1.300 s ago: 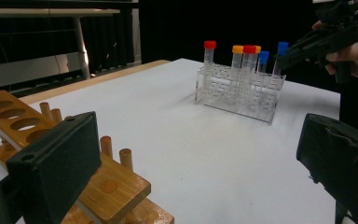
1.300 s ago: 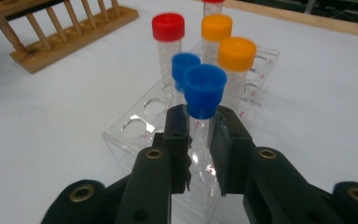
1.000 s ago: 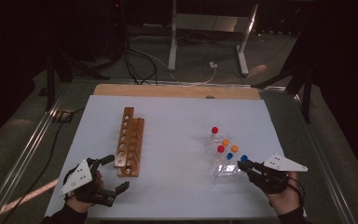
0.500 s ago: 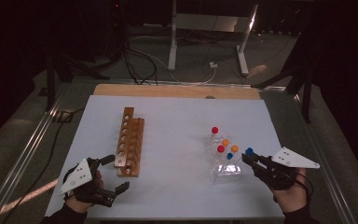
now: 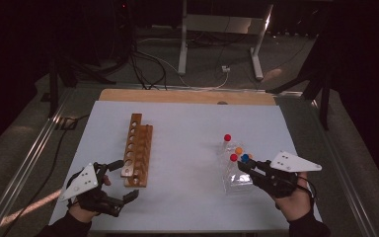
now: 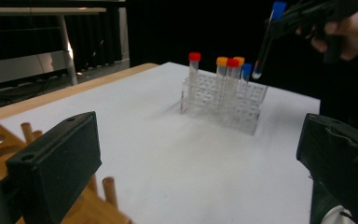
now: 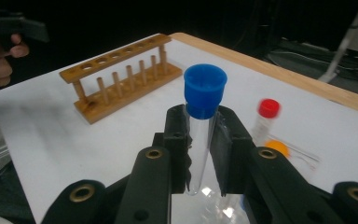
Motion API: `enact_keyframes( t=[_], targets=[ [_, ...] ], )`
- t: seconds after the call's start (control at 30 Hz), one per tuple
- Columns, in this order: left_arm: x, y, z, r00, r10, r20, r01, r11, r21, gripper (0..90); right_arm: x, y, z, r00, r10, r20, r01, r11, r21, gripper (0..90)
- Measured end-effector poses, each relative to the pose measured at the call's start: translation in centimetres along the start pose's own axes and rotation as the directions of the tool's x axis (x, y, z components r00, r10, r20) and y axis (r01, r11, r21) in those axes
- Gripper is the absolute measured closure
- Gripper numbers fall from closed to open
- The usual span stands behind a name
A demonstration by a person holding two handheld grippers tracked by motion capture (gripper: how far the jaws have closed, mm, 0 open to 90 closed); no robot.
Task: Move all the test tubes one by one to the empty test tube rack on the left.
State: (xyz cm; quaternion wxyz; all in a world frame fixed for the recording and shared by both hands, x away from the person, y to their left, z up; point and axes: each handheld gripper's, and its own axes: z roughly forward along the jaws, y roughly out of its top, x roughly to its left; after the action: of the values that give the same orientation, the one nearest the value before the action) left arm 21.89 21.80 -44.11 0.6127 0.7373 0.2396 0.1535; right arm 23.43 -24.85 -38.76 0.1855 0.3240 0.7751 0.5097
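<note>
My right gripper (image 5: 244,166) is shut on a clear tube with a blue cap (image 5: 245,158), upright between the jaws (image 7: 200,135) just under its cap (image 7: 205,88). In the left gripper view this tube (image 6: 265,44) hangs in the air above the near end of a clear plastic rack (image 6: 223,105). That rack (image 5: 237,178) holds several tubes with red, orange and blue caps. A wooden tube rack (image 5: 138,148) lies at the left. My left gripper (image 5: 122,180) rests by its near end, open, with nothing between the jaws (image 6: 196,168).
The white mat (image 5: 187,133) covers the table, with a wooden strip (image 5: 187,95) along its far edge. Metal stand legs (image 5: 182,44) and cables lie on the floor beyond. The wooden rack (image 7: 121,77) shows empty holes and pegs.
My right gripper has risen with the blue-capped tube, lifting it clear of the plastic rack, and now sits a little further left. The left gripper has stayed put.
</note>
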Motion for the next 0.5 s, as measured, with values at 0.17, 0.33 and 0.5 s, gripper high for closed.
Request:
enact_keyframes(
  t=[0.17,0.33,0.5],
  targets=[
    [0.0,1.2,0.4,0.9999,-0.01,0.001,0.01,0.9998,0.017,0.6,0.7,0.6,1.5,0.9988,-0.026,-0.04,0.027,1.0,0.016,76.5],
    [-0.2,2.5,1.2,0.9993,-0.025,0.026,0.024,0.9993,0.03,0.6,1.6,0.7,3.2,0.9951,-0.048,-0.087,0.051,0.998,0.039,76.5],
    [-0.8,3.8,2.4,0.9977,-0.005,0.068,0.002,0.999,0.046,0.6,2.5,0.7,4.6,0.9896,-0.065,-0.128,0.073,0.996,0.059,76.5]
  ],
)
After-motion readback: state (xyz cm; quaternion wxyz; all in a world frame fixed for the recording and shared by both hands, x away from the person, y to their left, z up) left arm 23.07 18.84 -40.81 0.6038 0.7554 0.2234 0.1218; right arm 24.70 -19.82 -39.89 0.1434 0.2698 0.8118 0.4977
